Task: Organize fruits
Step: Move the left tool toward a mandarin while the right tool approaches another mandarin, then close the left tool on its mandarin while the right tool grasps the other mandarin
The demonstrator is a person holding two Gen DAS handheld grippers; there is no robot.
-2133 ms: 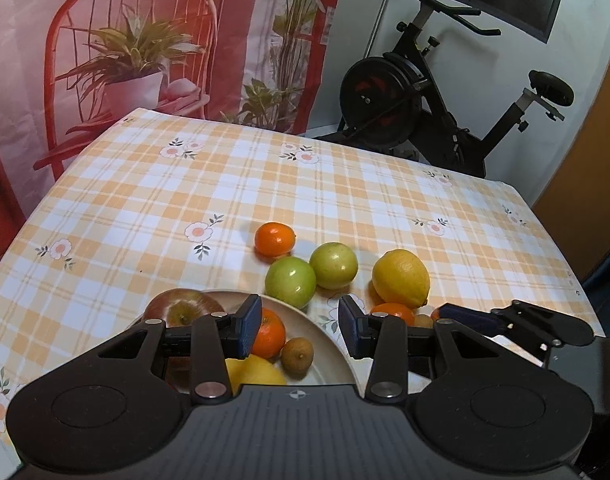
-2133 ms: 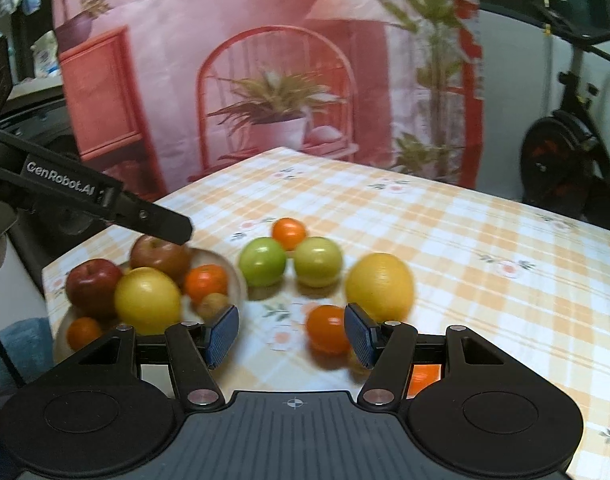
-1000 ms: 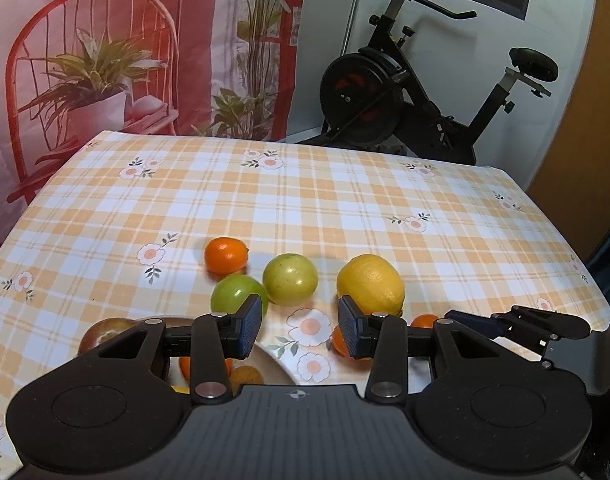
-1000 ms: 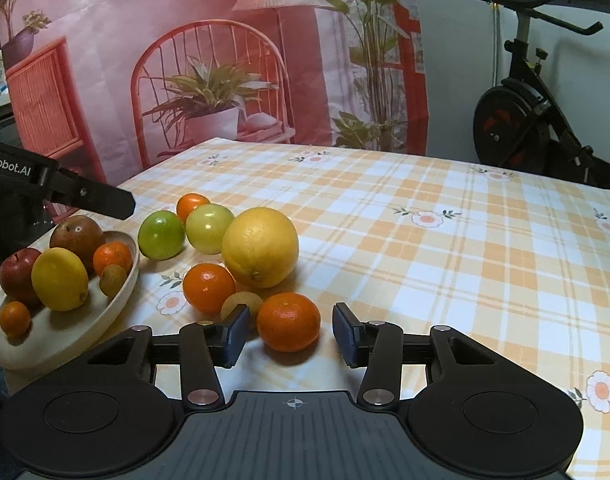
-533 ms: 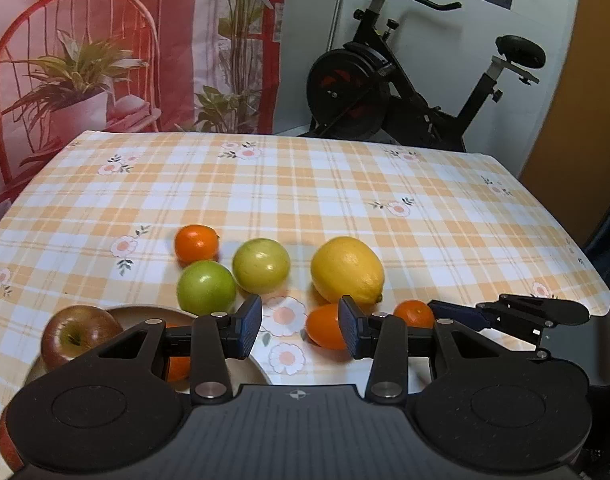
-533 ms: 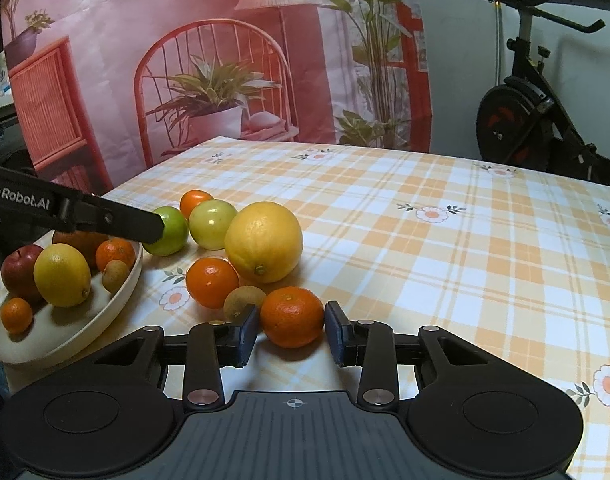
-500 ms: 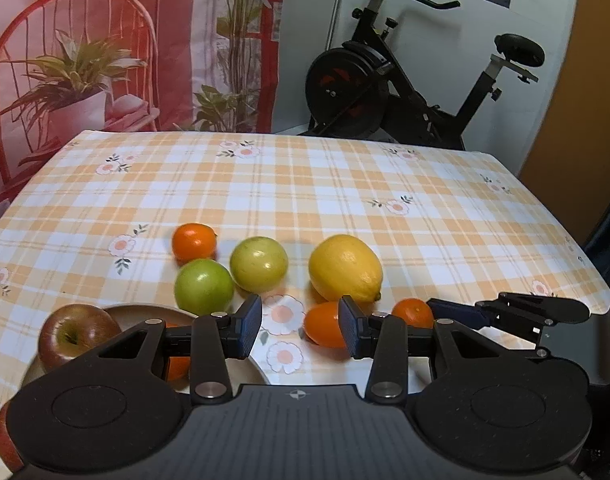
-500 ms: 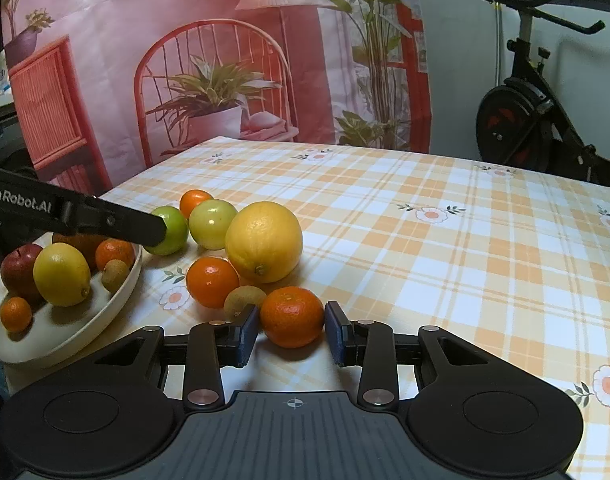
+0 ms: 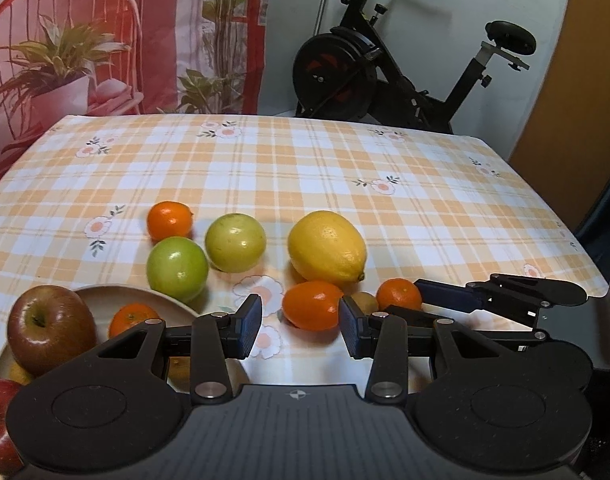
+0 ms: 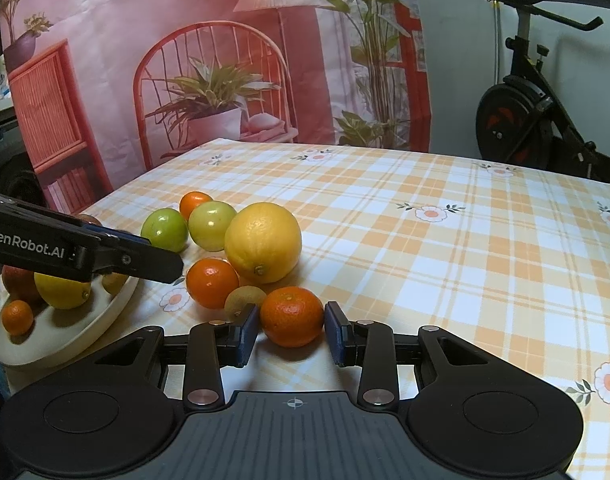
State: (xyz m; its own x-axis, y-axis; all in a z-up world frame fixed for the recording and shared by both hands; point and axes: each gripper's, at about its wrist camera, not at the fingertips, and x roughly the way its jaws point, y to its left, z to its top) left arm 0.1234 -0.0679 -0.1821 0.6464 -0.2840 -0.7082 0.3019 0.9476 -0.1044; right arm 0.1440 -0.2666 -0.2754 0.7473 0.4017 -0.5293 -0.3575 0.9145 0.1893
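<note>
A kiwi (image 10: 244, 298) hides partly behind the right claw (image 10: 292, 334), which is clenched on a mandarin (image 10: 292, 315); the left claw (image 9: 300, 330) hovers released.

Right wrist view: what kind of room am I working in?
Likely a home room staged for recording: an exercise bike against the wall, a printed backdrop, and a table in a plaid tablecloth.

Loose oranges (image 10: 292, 316), green apples (image 10: 164, 229), a kiwi (image 10: 244, 298) and a large lemon (image 10: 263, 242) cluster just beside a cream fruit-filled bowl (image 10: 65, 336).
</note>
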